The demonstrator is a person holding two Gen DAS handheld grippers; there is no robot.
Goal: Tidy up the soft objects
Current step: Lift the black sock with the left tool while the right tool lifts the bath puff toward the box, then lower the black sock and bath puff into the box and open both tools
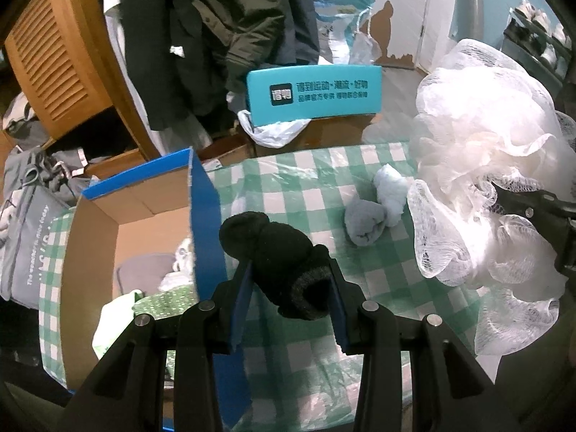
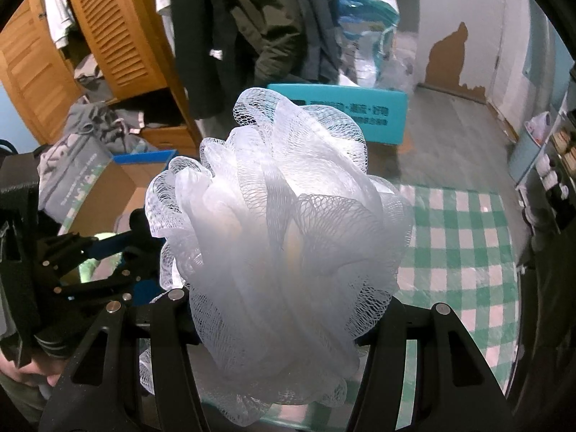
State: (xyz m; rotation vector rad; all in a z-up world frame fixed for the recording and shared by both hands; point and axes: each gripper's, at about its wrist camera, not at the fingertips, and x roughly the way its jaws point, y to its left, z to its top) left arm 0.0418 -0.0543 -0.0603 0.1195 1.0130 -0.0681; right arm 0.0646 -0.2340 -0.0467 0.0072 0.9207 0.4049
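We see the left gripper [image 1: 288,288] clamped on a black sock roll [image 1: 277,259], with the open cardboard box [image 1: 93,237] at its left. The right gripper [image 2: 288,309] pinches a white mesh pouf [image 2: 280,244], though its pads seem buried in netting. Ahead of both lies the checked cloth [image 1: 288,180].

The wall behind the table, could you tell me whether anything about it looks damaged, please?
Yes: on the white wall a large patch of paint has peeled away above the floor, leaving a bare brown area with ragged edges.
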